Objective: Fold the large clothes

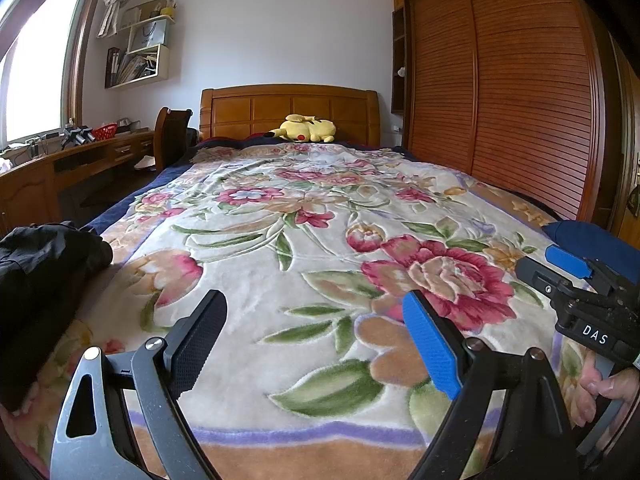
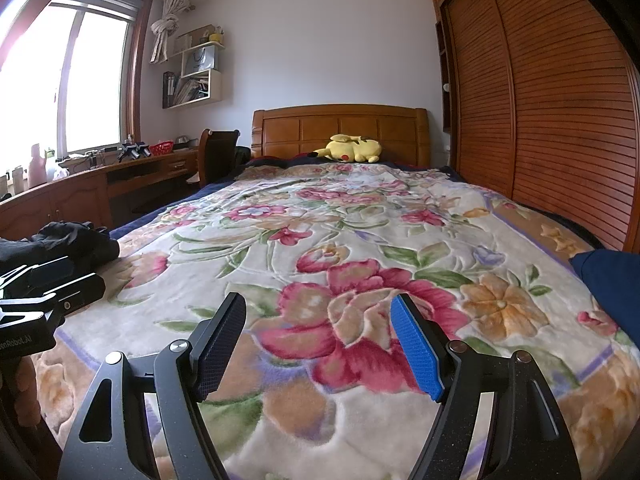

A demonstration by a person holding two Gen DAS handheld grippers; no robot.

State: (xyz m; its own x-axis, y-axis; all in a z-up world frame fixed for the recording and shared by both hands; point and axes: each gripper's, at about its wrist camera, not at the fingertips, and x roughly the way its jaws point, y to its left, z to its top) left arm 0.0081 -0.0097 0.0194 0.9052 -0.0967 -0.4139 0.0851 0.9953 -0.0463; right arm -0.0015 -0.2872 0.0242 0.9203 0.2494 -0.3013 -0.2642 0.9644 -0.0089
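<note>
A crumpled black garment (image 1: 44,256) lies at the bed's left edge, also in the right wrist view as the black garment (image 2: 76,240). A folded dark blue garment (image 1: 592,236) sits at the right edge, the same blue garment (image 2: 612,288) in the other view. My left gripper (image 1: 316,308) hovers open over the floral blanket (image 1: 304,216) near the foot of the bed, nothing between its fingers. My right gripper (image 2: 318,312) is open too, beside it and empty. The right gripper (image 1: 576,272) shows at the left wrist view's right edge, held by a hand (image 1: 608,392).
A yellow plush toy (image 1: 306,128) rests by the wooden headboard (image 1: 288,108). A slatted wardrobe (image 1: 500,80) runs along the right side. A wooden desk (image 1: 80,160) and chair (image 1: 172,136) stand left, under a window (image 2: 60,80), with wall shelves (image 1: 140,52) above.
</note>
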